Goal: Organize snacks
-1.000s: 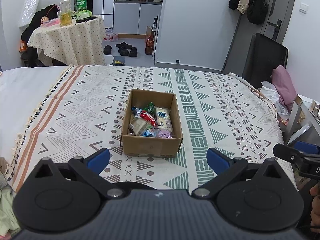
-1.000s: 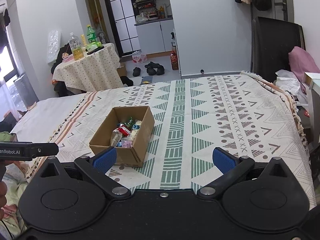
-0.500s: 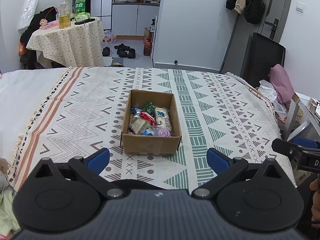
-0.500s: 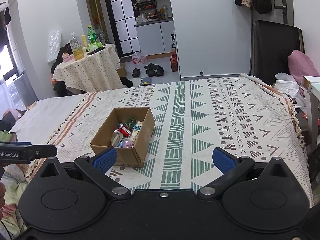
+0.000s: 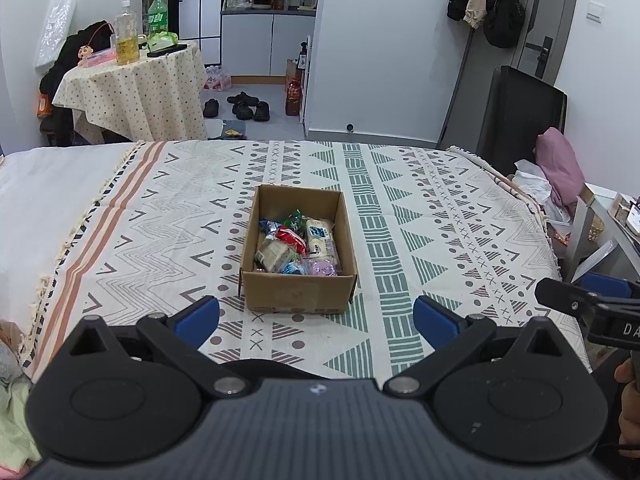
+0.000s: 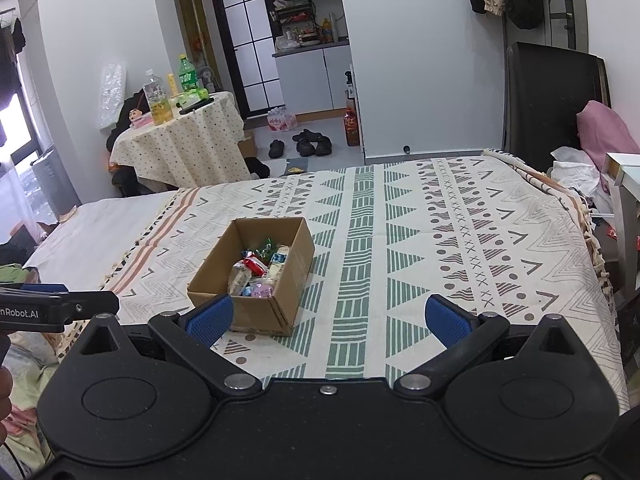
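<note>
An open cardboard box [image 5: 297,292] stands on the patterned bedspread [image 5: 420,216]. It holds several wrapped snacks [image 5: 297,246], among them a red pack, a white-and-blue pack and a purple one. The box also shows in the right wrist view [image 6: 280,304], left of centre, with the snacks [image 6: 258,272] inside. My left gripper [image 5: 316,322] is open and empty, held back from the box's near side. My right gripper [image 6: 328,320] is open and empty, to the right of the box and back from it.
The bed's left part is plain white sheet [image 5: 44,184]. Beyond the bed stand a small table with bottles [image 5: 132,80], shoes on the floor [image 5: 244,104] and a black chair [image 5: 520,116]. A pink cloth [image 5: 560,168] and a side table lie at the right edge.
Both grippers have drawn back and risen slightly, so the box sits a little farther off. Both stay open. The box and snacks have not moved.
</note>
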The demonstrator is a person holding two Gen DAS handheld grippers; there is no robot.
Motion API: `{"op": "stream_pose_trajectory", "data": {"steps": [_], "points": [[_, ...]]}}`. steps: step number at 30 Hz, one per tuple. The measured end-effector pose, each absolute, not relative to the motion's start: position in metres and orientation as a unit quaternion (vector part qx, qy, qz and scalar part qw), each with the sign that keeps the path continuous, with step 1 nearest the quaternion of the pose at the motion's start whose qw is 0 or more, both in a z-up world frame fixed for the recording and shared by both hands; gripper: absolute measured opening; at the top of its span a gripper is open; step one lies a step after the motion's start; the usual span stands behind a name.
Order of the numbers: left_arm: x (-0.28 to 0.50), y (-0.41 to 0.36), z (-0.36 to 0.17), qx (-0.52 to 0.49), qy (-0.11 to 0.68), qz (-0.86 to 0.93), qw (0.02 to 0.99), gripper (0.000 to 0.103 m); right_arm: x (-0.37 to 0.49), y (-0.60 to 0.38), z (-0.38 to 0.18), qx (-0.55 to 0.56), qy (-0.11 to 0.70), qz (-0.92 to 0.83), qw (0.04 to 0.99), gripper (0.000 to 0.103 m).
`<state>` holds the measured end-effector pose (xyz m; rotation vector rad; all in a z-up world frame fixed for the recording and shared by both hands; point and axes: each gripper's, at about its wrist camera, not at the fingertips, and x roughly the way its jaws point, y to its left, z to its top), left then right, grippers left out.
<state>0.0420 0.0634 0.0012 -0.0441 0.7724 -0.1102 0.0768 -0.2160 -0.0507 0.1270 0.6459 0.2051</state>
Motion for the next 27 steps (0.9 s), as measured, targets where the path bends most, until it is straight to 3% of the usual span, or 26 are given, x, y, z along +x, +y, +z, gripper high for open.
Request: {"op": "stream_pose_trajectory", "data": {"steps": [27], "points": [[0.0457, 0.0647, -0.0053, -0.021, 0.378, -0.055, 0.924, 0.103, 0.0773, -0.2186, -0.0534, 0.069, 0.320, 0.094, 0.940, 0.103]]}}
